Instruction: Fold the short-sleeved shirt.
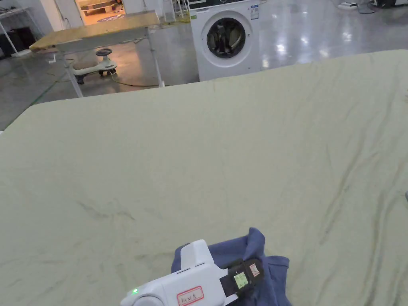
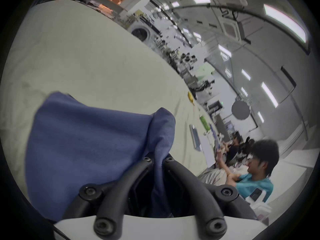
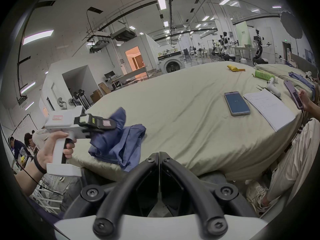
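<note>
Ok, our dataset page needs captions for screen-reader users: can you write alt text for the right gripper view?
A hand holds the left gripper shut on a crumpled blue shirt at the near edge of a pale green sheet. In the foreground, the right gripper is shut and holds nothing. A phone and paper lie further right.

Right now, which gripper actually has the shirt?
The left gripper: its jaws pinch a fold of the blue shirt between them. The right gripper has its jaws shut together on nothing, off the bed's near edge.
</note>
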The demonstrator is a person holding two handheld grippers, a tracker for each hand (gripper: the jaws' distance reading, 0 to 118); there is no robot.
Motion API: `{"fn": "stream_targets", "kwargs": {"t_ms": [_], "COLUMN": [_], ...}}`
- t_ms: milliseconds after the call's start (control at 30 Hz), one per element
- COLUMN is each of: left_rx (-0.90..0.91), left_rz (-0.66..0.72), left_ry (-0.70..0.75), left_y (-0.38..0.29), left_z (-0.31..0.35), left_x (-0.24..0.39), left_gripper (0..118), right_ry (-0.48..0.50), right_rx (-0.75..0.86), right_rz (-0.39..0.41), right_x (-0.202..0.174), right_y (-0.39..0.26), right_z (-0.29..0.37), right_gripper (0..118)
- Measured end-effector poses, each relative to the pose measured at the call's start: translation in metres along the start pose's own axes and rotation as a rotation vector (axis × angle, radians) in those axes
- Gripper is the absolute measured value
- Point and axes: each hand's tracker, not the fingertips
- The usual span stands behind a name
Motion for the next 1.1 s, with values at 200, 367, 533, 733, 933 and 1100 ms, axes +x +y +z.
{"fn": "stream_targets", "kwargs": {"t_ms": [200,367,533,733,933,1100], "left_rx": [0.087,0.085,-0.124,-0.121,0.115,0.173], "left_rz": [0.004,0.032,0.023,0.005,-0.034,0.088], "left_ry": [-0.112,-0.059,-0.044,0.023,0.040,0.069], "left_y": [0.015,0.018,-0.011,-0.023,0.011,0.019], "left_z": [0.037,0.038,-0.025,-0.030,0.063,0.114], "left_x": [0.000,-0.015,-0.010,-0.006,-0.015,-0.055], "left_gripper": [64,5,5,6,75,76], "right_ry": [-0.035,-0.019,0.002,0.032,0.143,0.173], "right_rx": [-0.024,-0.031,-0.049,-0.105,-0.141,-0.261], "right_rz": [-0.052,-0.071,-0.055,0.055,0.206,0.195], "right_x": [0.019,0.016,0.004,-0.009,-0.034,-0.069], "right_y": [-0.011,-0.017,-0.018,-0.012,0.030,0.055], "right_z": [0.002,-0.004,-0.011,-0.023,-0.078,-0.162], "right_gripper": [0,0,0,0,0,0]}}
